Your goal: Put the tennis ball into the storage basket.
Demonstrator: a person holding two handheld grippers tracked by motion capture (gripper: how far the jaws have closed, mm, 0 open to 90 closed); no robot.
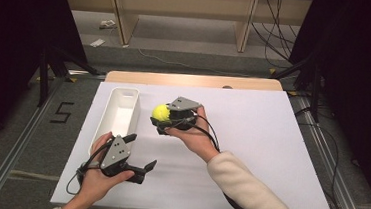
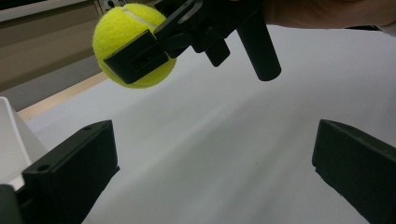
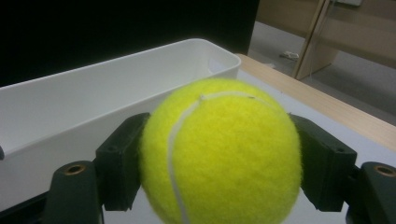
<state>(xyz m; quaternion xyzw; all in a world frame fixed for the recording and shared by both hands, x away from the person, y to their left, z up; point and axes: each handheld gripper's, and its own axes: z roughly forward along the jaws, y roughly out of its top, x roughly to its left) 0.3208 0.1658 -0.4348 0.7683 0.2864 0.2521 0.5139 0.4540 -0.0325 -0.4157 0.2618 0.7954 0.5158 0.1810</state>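
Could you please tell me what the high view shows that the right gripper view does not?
High view alone: the left gripper, jaws open and empty, both hands, and the whole white table sheet. Right gripper view alone: the ball's white seam and both jaws pressing its sides. Both: the tennis ball held by the right gripper, beside the white bin.

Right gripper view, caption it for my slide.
Right gripper shut on a tennis ball, white bin just behind.
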